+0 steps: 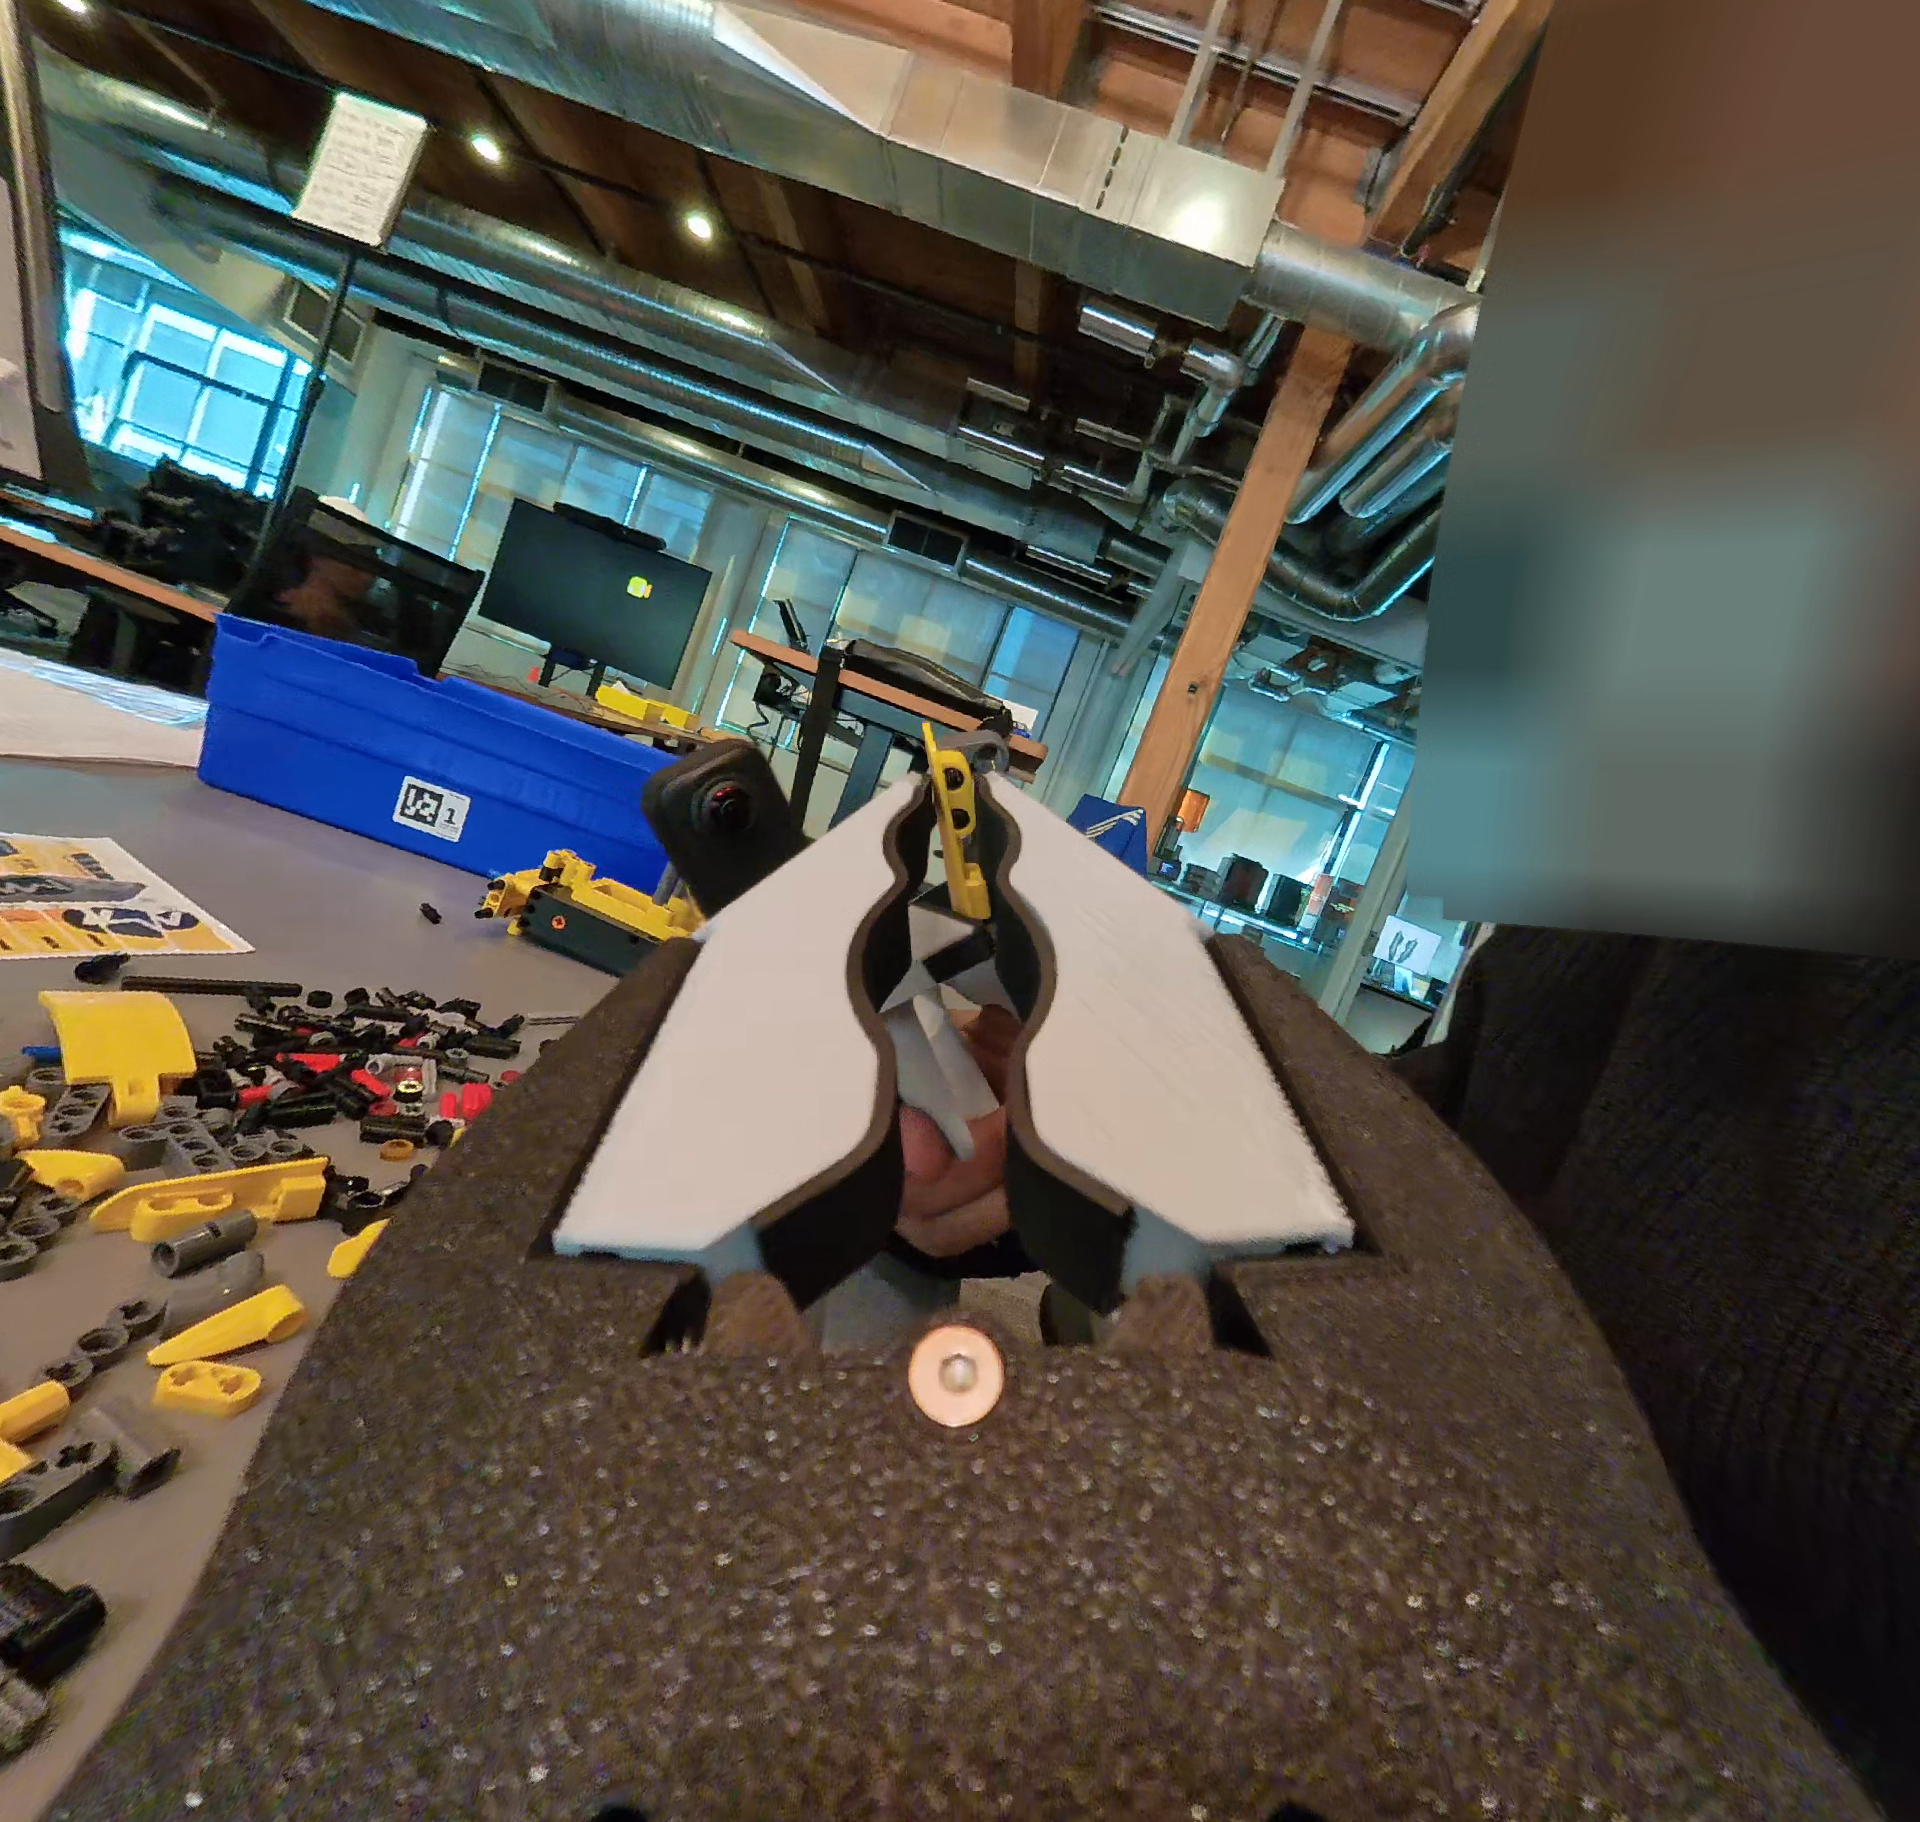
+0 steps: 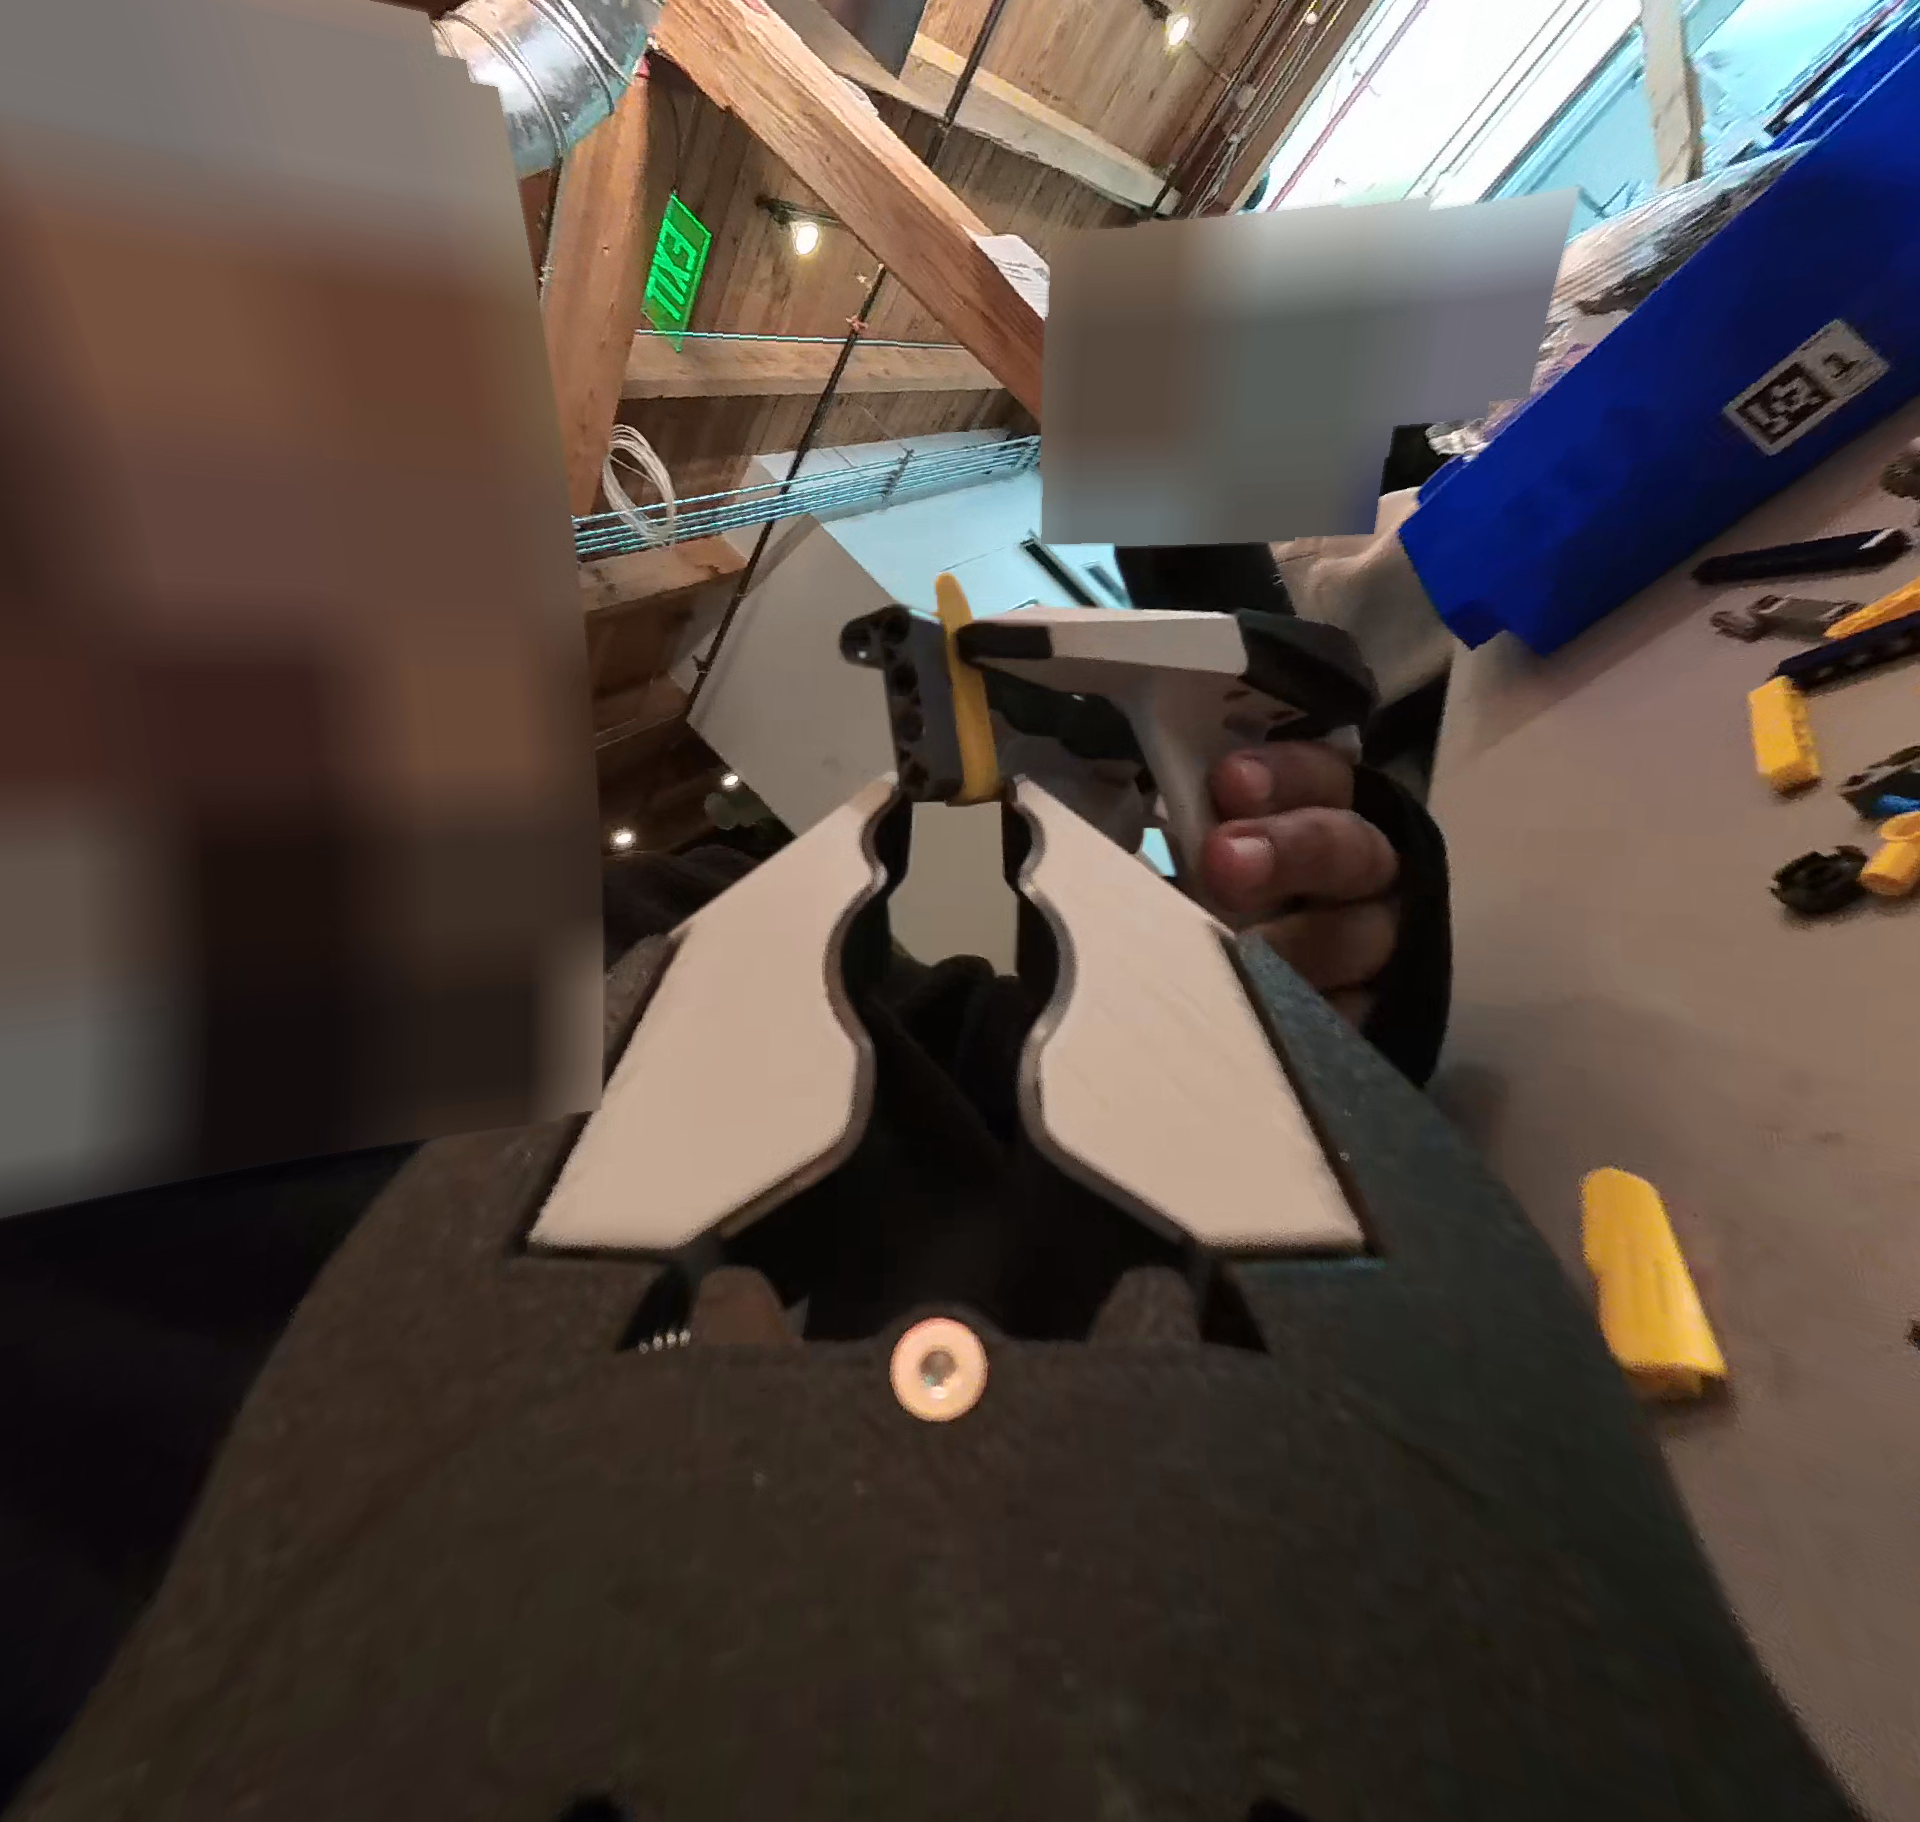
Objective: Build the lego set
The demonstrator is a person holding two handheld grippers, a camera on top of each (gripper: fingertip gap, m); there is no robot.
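Left gripper (image 1: pixel 954 785) is clenching a small yellow piece (image 1: pixel 961 842) between its fingertips, lifted up above the grey table (image 1: pixel 312 899). Right gripper (image 2: pixel 951 796) is pointing at the same assembly from the other side, with its fingertips set apart. They are sitting just at the lower end of the dark grey beam (image 2: pixel 914 723) that is joined to the yellow piece, but I cannot tell if they are already pinching it.

I think the yellow piece is thin and is held only at its edge, so a push from the right gripper may be twisting it out of the grip, and the two parts may be separating and falling among the loose bricks (image 1: pixel 312 1055).

Counting: two grippers, one yellow piece, one grey beam, one blue bin (image 1: pixel 416 733), one partly built yellow model (image 1: pixel 582 905), one printed sheet (image 1: pixel 94 894). The loose bricks are too many to count.
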